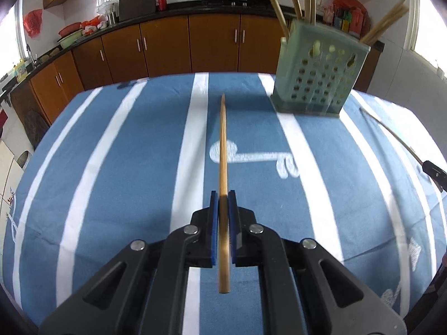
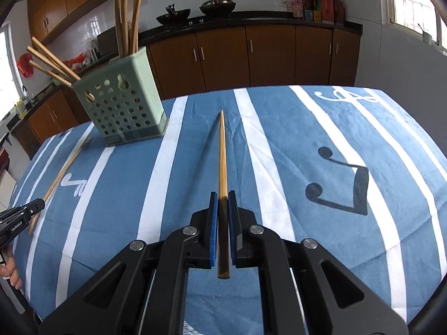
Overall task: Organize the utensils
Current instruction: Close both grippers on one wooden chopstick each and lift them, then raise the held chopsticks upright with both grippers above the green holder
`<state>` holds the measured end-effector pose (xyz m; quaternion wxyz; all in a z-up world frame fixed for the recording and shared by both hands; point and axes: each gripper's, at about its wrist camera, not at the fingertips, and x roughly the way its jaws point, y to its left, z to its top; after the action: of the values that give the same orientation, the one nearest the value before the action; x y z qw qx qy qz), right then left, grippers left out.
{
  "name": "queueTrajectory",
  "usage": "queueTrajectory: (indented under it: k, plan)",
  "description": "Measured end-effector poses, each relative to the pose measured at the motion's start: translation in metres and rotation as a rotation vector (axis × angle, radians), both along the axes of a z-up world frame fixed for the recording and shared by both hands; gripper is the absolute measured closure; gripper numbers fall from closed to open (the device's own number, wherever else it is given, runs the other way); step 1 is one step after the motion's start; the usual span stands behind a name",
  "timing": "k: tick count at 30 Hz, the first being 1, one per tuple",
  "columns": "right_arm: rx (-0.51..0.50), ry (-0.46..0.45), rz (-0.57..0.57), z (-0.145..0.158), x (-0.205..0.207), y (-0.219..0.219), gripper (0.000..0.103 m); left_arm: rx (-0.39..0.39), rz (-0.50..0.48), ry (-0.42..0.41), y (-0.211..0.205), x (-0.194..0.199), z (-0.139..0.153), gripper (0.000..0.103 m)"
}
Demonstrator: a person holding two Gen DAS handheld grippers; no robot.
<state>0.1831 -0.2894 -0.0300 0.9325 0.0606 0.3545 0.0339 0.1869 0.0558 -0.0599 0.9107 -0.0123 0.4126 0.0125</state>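
Hidden parts: we cannot see the lower ends of the bamboo sticks inside the pale green plastic holder with round holes [image 1: 318, 75]; their tops are cut off by the frame edge in both views.
Hard to make out: the holder is a little blurred in the left wrist view, and we cannot tell how many compartments it has.
Left gripper [image 1: 223, 203]: its blue pads are narrow and clamp a thin round bamboo chopstick [image 1: 223, 150], which points forward above the cloth with its tapered tip away from us.
Left gripper from the other side: in the right wrist view it shows only as a black tip at the left edge [image 2: 23, 213], with its chopstick [image 2: 62, 174] slanting toward the holder.
Right gripper [image 2: 223, 203]: it is also closed narrow on a second thin bamboo chopstick [image 2: 222, 153]; the held part lies in shadow and looks dark.
Holder place: it stands upright on the blue cotton tablecloth with white stripes [image 2: 279, 184], near the far edge of the table.
Cloth: soft, slightly wrinkled, printed with dark music notes [image 2: 340, 184].
Background: brown wooden kitchen cabinets [image 1: 167, 47] with metal handles, and black woks [image 2: 192, 11] on the counter.
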Motion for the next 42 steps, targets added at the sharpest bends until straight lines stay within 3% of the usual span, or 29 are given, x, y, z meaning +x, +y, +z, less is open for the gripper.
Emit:
queueTrajectory:
  k: [8,11,13,15,16,19,23,27,28,30,31,36,42]
  plan:
    - [0.019,-0.122,-0.019,0.046,-0.005,-0.009,0.095,-0.056,0.023,-0.147,0.012,-0.003,0.063,0.095]
    - [0.022,-0.141,-0.022,0.052,-0.006,-0.01,0.095,-0.054,0.024,-0.166,0.013,-0.003,0.072,0.095]
    - [0.022,-0.143,-0.02,0.052,-0.007,-0.01,0.095,-0.074,0.012,-0.134,0.012,-0.002,0.063,0.094]
    - [0.022,-0.139,-0.015,0.049,-0.007,-0.009,0.095,-0.103,0.003,-0.093,0.008,-0.004,0.047,0.079]
    - [0.023,-0.137,-0.013,0.048,-0.008,-0.009,0.095,-0.108,0.002,-0.076,0.004,-0.007,0.038,0.064]
    - [0.024,-0.128,-0.006,0.044,-0.009,-0.007,0.095,-0.084,-0.031,-0.035,-0.014,-0.011,0.01,0.062]
    - [0.024,-0.126,0.001,0.046,-0.009,-0.005,0.095,0.019,-0.051,0.01,-0.034,-0.008,-0.017,0.062]
    - [0.024,-0.126,-0.002,0.046,-0.009,-0.004,0.095,0.029,-0.023,0.053,-0.031,-0.002,-0.032,0.064]
    - [0.025,-0.125,-0.003,0.046,-0.009,-0.004,0.095,0.029,-0.019,0.051,-0.03,-0.002,-0.032,0.069]
    - [0.028,-0.122,-0.004,0.045,-0.009,-0.005,0.095,0.022,-0.018,0.047,-0.028,-0.003,-0.032,0.092]
    - [0.029,-0.121,-0.004,0.045,-0.009,-0.006,0.095,0.021,-0.021,0.047,-0.027,-0.003,-0.032,0.095]
    - [0.034,-0.134,-0.004,0.049,-0.011,-0.009,0.095,0.003,-0.031,0.042,-0.018,-0.001,-0.021,0.095]
    - [0.042,-0.174,-0.01,0.062,-0.013,-0.014,0.095,-0.053,-0.006,-0.088,0.002,-0.005,0.033,0.095]
